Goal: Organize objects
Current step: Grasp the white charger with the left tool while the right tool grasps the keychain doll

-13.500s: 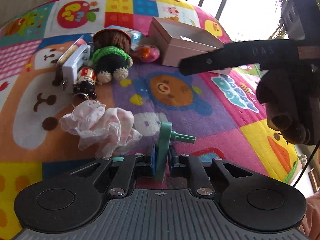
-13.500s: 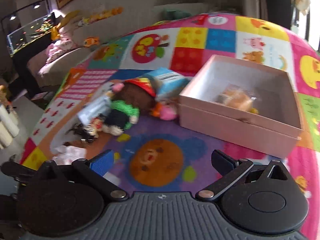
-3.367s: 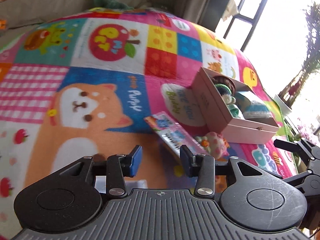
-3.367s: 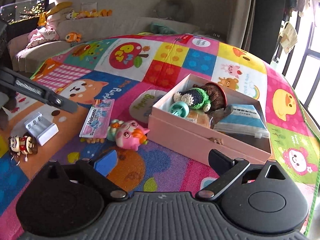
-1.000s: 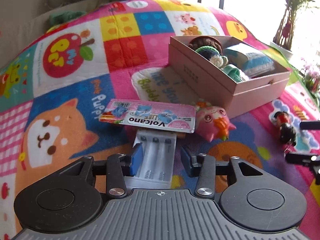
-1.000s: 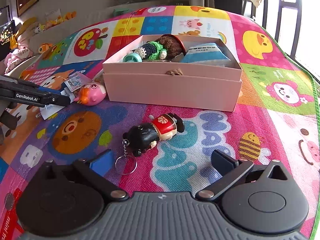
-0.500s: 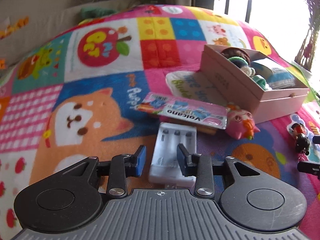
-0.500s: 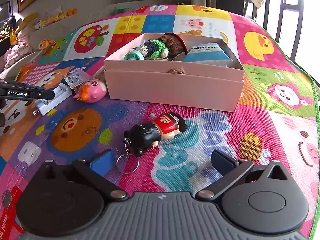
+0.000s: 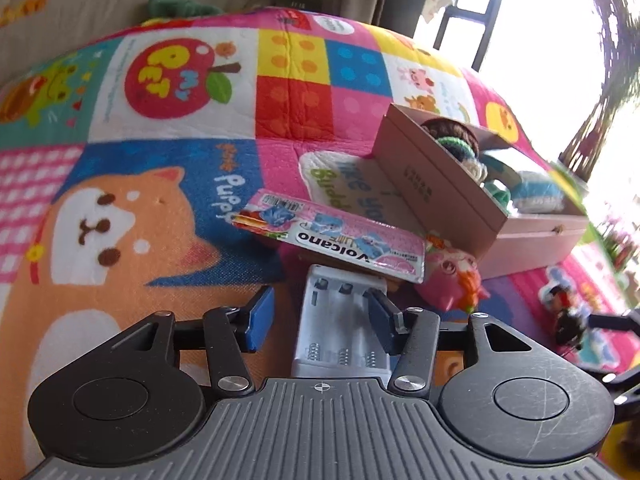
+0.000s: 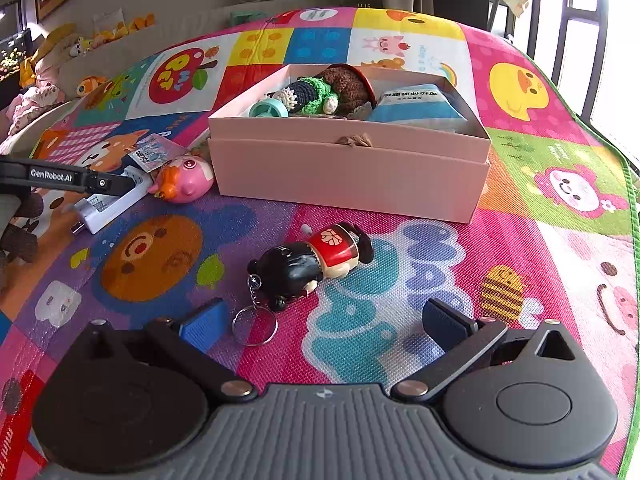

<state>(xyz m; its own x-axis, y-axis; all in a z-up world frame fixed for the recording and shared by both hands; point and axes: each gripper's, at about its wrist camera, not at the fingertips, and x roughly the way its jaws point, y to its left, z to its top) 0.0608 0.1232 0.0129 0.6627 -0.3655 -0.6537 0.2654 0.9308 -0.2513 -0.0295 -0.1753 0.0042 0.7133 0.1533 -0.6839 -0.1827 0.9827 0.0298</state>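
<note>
A white battery charger [image 9: 340, 328] lies on the play mat between the fingers of my left gripper [image 9: 320, 318]. Its jaws are opening: the left pad stands off the charger and the right pad is at its edge. The right wrist view shows the charger [image 10: 108, 204] under that gripper's black finger [image 10: 80, 180]. A keyring doll in black and red [image 10: 308, 260] lies on the mat just ahead of my right gripper [image 10: 324, 324], which is open and holds nothing. Behind it is the pink box [image 10: 348, 168], holding a crochet doll [image 10: 320, 92], a teal part and a blue packet.
A pink "Volcano" packet [image 9: 332, 236] lies across the charger's far end, and a pink pig toy [image 9: 452, 276] sits beside it against the pink box [image 9: 440, 184]. A sofa with soft toys [image 10: 80, 48] borders the mat at the back. Window bars stand at the right.
The left gripper's jaws have spread apart around the charger after narrowing half a second ago, and its view has rolled and shifted slightly. The right gripper and the keyring doll have not moved.
</note>
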